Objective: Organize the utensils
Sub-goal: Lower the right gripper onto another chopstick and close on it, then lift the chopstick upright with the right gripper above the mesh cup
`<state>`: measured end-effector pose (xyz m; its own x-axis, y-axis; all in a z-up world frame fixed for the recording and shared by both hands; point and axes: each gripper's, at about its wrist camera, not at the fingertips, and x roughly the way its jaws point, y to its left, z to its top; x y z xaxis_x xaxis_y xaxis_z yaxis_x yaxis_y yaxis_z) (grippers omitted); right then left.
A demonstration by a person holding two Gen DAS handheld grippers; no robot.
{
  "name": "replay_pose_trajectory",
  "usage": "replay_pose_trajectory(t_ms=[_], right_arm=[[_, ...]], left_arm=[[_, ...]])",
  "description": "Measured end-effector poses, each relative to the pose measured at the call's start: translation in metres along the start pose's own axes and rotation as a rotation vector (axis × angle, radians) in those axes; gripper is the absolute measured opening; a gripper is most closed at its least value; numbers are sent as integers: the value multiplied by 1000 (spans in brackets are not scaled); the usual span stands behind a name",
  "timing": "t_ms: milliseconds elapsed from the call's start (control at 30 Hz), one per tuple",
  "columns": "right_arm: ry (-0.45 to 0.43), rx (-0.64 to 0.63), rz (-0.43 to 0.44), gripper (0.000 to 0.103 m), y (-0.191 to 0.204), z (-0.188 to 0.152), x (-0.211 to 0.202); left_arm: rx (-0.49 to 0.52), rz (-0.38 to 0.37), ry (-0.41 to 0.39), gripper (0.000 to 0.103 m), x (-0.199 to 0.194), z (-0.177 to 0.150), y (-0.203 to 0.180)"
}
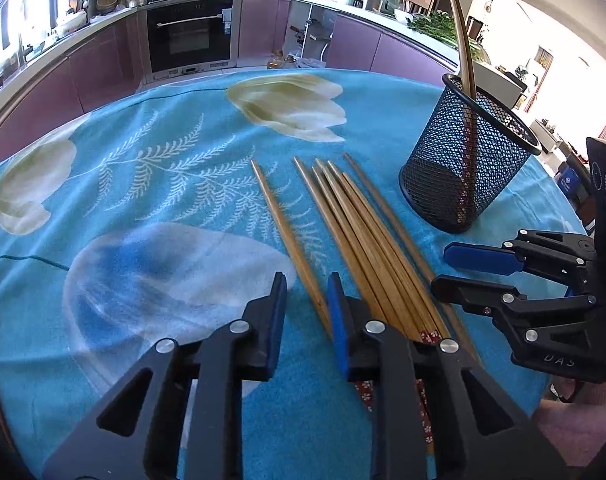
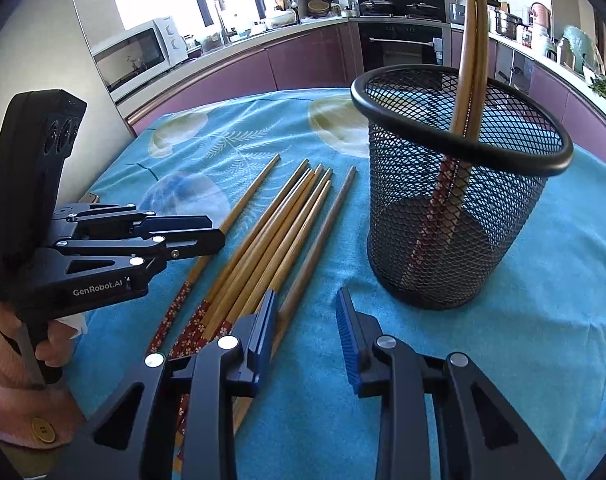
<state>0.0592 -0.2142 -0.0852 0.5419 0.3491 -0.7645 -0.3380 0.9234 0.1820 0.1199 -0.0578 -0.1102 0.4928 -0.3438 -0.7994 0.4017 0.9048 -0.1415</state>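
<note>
The jaws of both grippers stand apart and grasp nothing. The left gripper (image 1: 305, 300) hovers low over the thick ends of the loose chopsticks; the right gripper (image 2: 307, 320) sits just in front of the black wire-mesh cup (image 2: 459, 184), its left finger (image 2: 265, 320) over the chopstick ends.

Seven brown wooden chopsticks with red flower-patterned ends lie on the table: a fan of five chopsticks (image 1: 363, 240) touching one another, one single chopstick (image 1: 287, 236) lying apart on their left, and one darker chopstick (image 1: 387, 208) along their right edge, nearest the cup. Two more chopsticks (image 2: 469, 60) stand tilted inside the cup, patterned ends down, leaning on its rim.

The table carries a blue cloth printed with pale flowers and fern leaves (image 1: 143, 168). Behind it runs a kitchen counter with purple cabinet fronts and a built-in black oven (image 1: 193, 36).

Only the right wrist view shows a white microwave (image 2: 139, 54), the person's hand (image 2: 59, 340) on the left gripper's handle, and a pink sleeve (image 2: 7, 360). Only the left wrist view shows green vegetables (image 1: 439, 26) on the counter.
</note>
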Motion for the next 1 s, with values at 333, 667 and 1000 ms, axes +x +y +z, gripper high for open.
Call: replay_pose_trajectory(t_ms=[333,667,1000], right_arm=[[-16,4,-53,25,4,9,12],[-33,103,3,9,-6,9,12],[-86,96,73,6,-7,9,-10]], left_arm=[[-5,25,7,22,10,11,2],[-48,15,-13,9,5,6,4],[-35,-32,-41,7,-14,-3,0]])
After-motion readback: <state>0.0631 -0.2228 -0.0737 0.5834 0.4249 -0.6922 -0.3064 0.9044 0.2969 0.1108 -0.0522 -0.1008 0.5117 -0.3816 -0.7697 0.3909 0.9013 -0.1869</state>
